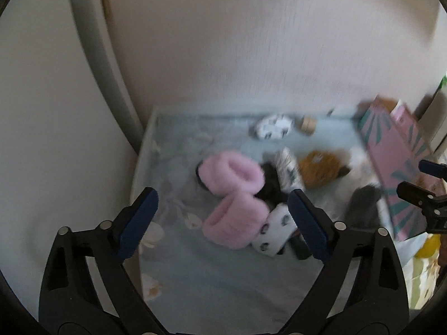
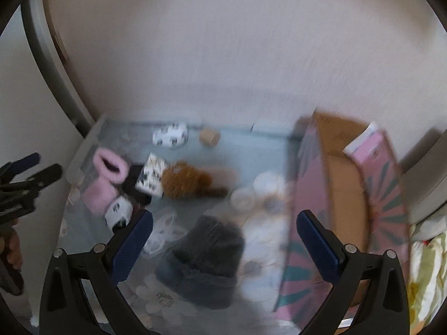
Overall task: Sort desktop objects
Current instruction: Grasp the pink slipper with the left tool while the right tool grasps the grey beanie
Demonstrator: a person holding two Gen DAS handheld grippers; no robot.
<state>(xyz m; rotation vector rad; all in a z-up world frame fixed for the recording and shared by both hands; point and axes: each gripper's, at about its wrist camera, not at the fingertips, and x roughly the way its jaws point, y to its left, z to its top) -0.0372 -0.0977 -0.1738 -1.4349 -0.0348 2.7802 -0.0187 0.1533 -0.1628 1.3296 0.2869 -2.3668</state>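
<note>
I am at the approach step of the sort, with nothing picked up. My landmark is the pink-and-teal box (image 2: 349,195), standing open on the pale blue cloth (image 1: 223,273) with its brown cardboard inside showing. My left gripper (image 1: 223,220) has its jaws wide and empty; the 2 fluffy pink booties (image 1: 232,195) sit in the gap between the pads, well to the left of the box and untouched. Tangled against the booties on their box side are a black-and-white patterned sock (image 1: 275,230) and something black I cannot identify through the blur. My right gripper (image 2: 225,244) is also spread wide with nothing held, hanging over a dark grey furry item (image 2: 204,265) that lies just left of the box. A brown plush toy (image 2: 187,182) lies farther from the box, between it and the booties, and a 2nd patterned bundle (image 2: 170,137) and a small tan cylinder (image 2: 209,137) lie near the wall. I judge the booties to be the left gripper's target. The next move calls for lowering over 1 bootie alone, clear of the sock, and closing on its soft cuff before carrying it right toward the box, if that is its bin.
</note>
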